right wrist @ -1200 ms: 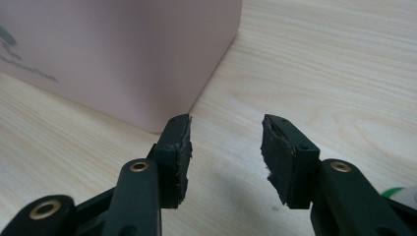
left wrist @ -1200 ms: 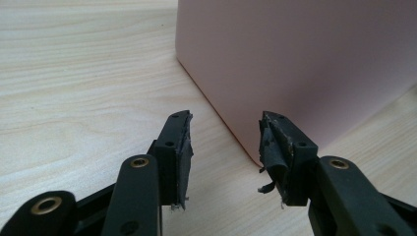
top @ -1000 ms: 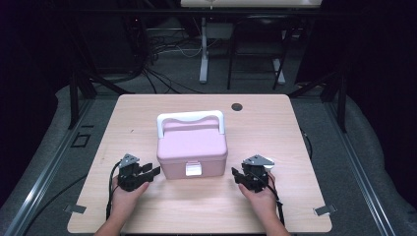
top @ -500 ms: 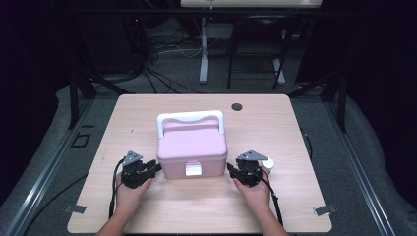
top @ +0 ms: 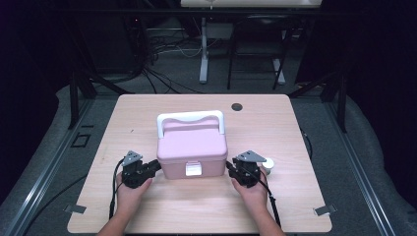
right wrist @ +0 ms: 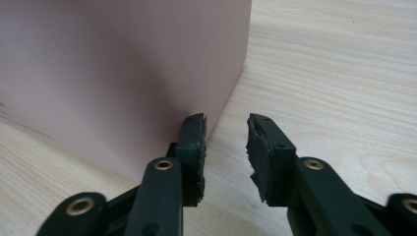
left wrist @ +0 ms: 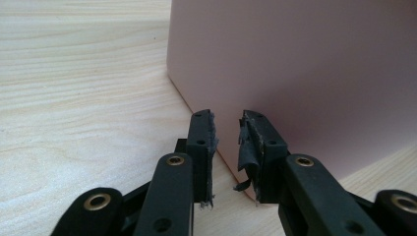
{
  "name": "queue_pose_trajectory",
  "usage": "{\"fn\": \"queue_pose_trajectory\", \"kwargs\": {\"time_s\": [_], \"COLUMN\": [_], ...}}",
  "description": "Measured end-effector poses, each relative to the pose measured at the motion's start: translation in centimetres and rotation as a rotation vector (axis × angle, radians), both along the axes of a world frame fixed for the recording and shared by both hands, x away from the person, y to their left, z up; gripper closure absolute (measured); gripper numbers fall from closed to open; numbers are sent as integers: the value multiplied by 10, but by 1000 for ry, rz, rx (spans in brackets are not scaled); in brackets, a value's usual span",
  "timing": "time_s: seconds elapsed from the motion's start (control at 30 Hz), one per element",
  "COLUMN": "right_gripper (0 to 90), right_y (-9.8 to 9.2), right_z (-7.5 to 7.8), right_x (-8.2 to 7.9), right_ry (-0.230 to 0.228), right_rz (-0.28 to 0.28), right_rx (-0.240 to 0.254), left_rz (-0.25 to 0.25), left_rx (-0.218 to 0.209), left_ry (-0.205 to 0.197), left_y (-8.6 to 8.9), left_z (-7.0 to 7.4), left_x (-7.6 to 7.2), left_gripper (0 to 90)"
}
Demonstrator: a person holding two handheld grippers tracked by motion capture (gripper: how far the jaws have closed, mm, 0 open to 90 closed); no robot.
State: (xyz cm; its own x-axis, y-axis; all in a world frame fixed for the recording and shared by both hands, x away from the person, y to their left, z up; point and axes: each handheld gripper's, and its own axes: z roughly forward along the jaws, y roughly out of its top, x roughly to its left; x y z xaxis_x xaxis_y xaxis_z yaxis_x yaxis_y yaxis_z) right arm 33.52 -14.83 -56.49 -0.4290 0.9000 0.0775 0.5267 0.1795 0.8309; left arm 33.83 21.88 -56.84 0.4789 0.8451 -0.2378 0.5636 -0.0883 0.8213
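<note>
Closing both grippers, left [top: 155, 166] and right [top: 229, 167], nothing gripped, jaws slightly apart at the pink box's [top: 192, 147] near corners; they'll skid off smooth walls.

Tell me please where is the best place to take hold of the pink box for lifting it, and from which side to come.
Probably the white handle that stands upright over the lid of the pink box. Come from above and close one claw across its top bar, which is thin and has free space under it. The box walls are wide, flat and smooth, likely too broad for one claw.
</note>
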Motion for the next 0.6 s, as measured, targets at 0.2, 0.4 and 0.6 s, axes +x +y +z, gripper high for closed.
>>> {"fn": "queue_pose_trajectory", "kwargs": {"time_s": [0.2,0.4,0.6], "right_gripper": [781,855,898], "right_y": [3,6,10], "right_z": [2,3,4], "right_x": [-2,-4,-8], "right_ry": [-3,-5,-6], "right_rz": [10,25,30], "right_rx": [-8,-15,-40], "left_rz": [-6,-14,-25], "left_rx": [-7,-2,5], "left_ry": [4,2,2], "left_y": [0,-1,-2], "left_z": [0,1,3], "left_x": [-1,-1,-2], "left_gripper": [788,818,877]}}
